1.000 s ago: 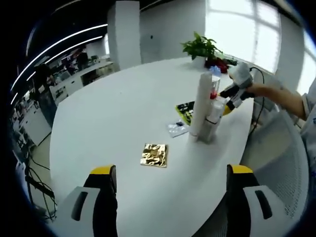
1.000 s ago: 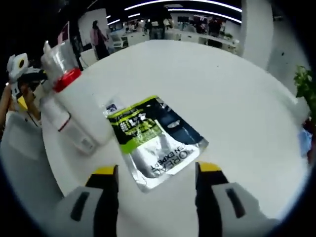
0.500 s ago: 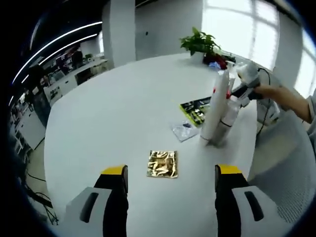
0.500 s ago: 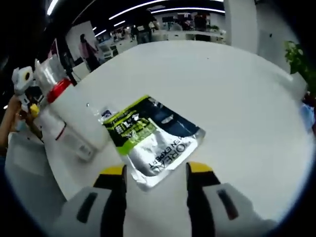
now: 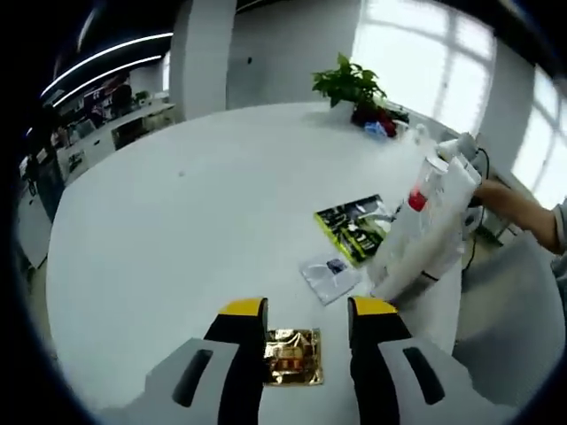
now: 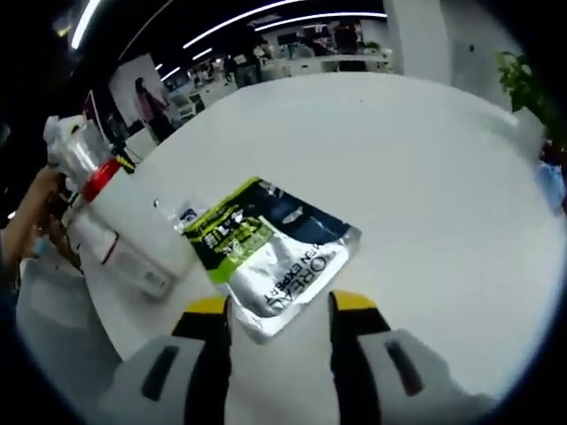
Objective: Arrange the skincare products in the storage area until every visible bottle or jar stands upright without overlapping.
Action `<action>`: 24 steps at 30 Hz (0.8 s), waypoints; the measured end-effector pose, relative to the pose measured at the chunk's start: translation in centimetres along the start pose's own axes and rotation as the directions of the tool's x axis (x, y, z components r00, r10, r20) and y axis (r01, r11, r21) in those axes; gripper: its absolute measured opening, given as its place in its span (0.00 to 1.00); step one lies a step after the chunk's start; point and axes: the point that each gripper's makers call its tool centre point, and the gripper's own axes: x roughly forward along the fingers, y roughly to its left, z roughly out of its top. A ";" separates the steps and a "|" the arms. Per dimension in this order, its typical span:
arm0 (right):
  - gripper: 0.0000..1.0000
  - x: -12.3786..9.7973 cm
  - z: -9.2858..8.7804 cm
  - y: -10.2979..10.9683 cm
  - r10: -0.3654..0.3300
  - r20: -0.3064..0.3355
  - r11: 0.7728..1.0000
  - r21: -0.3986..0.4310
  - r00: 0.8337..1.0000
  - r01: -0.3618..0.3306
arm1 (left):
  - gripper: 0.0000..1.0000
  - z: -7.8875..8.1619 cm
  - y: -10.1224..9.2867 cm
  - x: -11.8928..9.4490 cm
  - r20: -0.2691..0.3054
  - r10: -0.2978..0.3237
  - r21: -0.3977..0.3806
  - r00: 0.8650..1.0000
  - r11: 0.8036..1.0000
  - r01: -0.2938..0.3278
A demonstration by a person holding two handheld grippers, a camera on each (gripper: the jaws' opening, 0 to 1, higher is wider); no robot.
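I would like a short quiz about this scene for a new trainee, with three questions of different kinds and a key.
1. True or false: the gold foil square packet lies between the fingers of the left gripper.
2. Which item is directly in front of the right gripper? A) the green potted plant B) the silver, green and dark blue sachet C) the small clear plastic sachet
3. Fill in: the white bottle with the red collar stands on the ______ table.

Key: 1 true; 2 B; 3 white.
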 end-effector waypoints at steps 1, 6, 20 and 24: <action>0.45 0.0 0.0 0.0 0.000 -0.002 1.000 0.000 1.000 0.000 | 0.30 0.5 0.0 0.6 0.008 -0.012 -0.021 1.000 1.000 0.012; 0.44 0.0 0.0 -0.1 -0.003 -0.006 1.000 0.010 1.000 0.003 | 0.21 1.9 -0.6 2.8 0.021 -0.065 -0.053 0.998 0.996 0.066; 0.40 0.7 0.6 -0.7 -0.011 0.008 0.999 0.048 1.000 0.010 | 0.25 2.4 -3.1 8.1 -0.102 -0.154 0.120 0.983 0.979 0.166; 0.40 0.8 0.7 -1.2 -0.010 0.017 0.998 0.064 1.000 0.009 | 0.28 2.2 -4.6 9.3 -0.160 -0.189 0.212 0.969 0.952 0.221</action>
